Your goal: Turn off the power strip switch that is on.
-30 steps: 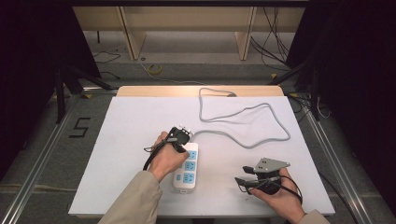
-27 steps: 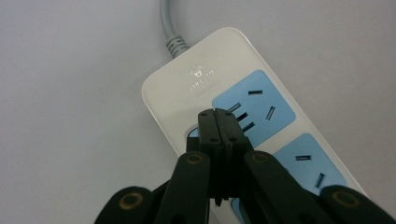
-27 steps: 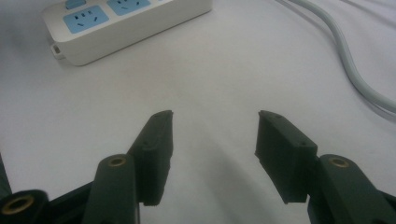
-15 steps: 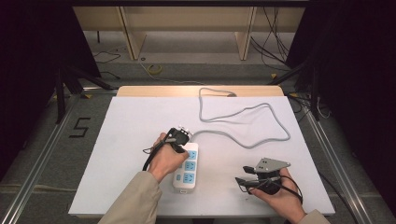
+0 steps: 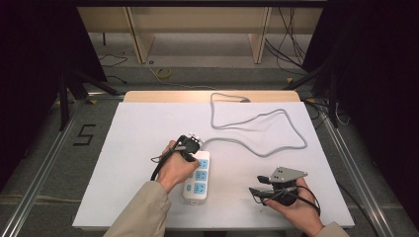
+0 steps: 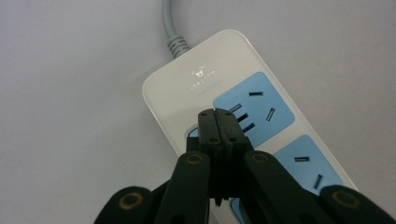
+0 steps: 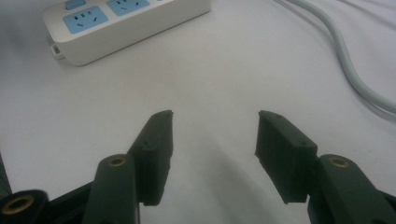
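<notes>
Left gripper (image 6: 217, 114), jaws closed together, presses on the white power strip (image 6: 205, 79); right gripper (image 7: 214, 122), near right, gapes wide, empty.

A white table (image 5: 123, 163) stands on grey floor (image 5: 44, 148) marked "5" (image 5: 84, 134).

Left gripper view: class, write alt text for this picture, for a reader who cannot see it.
A closed black tool points down at a white power strip on a white table, its tip over the strip near a blue socket. A grey cord leaves the strip's far end, and a second blue socket lies nearer.
</notes>
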A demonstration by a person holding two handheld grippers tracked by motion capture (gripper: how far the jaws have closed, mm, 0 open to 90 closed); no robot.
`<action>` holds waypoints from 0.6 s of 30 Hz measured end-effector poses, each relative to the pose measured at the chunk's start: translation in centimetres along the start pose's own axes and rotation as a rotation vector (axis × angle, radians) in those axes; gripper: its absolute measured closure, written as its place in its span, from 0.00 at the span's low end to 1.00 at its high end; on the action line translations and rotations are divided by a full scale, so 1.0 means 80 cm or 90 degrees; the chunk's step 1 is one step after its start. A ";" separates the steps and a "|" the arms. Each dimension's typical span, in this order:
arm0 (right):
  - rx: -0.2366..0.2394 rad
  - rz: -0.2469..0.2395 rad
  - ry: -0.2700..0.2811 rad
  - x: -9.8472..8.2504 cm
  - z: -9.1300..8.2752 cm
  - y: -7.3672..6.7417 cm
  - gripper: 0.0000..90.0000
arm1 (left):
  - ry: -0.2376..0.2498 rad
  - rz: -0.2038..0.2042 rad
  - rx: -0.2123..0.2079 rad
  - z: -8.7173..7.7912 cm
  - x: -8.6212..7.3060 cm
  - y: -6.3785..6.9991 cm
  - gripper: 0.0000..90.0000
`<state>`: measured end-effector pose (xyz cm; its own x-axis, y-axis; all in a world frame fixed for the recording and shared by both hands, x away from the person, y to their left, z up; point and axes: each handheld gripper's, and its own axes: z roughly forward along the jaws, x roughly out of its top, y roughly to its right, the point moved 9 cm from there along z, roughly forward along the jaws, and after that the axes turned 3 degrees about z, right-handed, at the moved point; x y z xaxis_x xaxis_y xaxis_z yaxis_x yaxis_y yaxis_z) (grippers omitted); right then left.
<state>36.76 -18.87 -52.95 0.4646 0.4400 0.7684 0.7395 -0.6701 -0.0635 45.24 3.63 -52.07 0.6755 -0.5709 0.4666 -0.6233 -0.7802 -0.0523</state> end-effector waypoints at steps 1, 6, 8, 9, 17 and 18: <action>0.000 0.000 0.000 0.000 0.000 0.000 0.52 | 0.000 0.001 0.001 0.000 0.000 0.000 1.00; 0.000 0.000 0.000 0.000 0.000 0.000 0.52 | 0.003 0.007 0.004 0.000 0.000 0.000 1.00; 0.001 0.000 0.000 0.000 0.000 0.000 0.52 | 0.001 0.009 0.004 -0.001 -0.001 0.000 1.00; 0.001 0.000 0.000 0.000 0.000 0.000 0.52 | 0.002 0.008 0.003 -0.001 -0.001 0.000 1.00; 0.002 0.000 0.000 0.000 0.000 0.000 0.52 | 0.005 0.014 0.002 -0.001 -0.001 0.000 1.00; 0.001 0.001 0.000 0.000 0.000 0.000 0.52 | 0.005 0.014 0.002 -0.001 -0.001 0.000 1.00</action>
<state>36.79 -18.87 -52.98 0.4655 0.4395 0.7682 0.7401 -0.6693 -0.0655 45.18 3.69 -52.04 0.6585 -0.5865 0.4716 -0.6372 -0.7679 -0.0652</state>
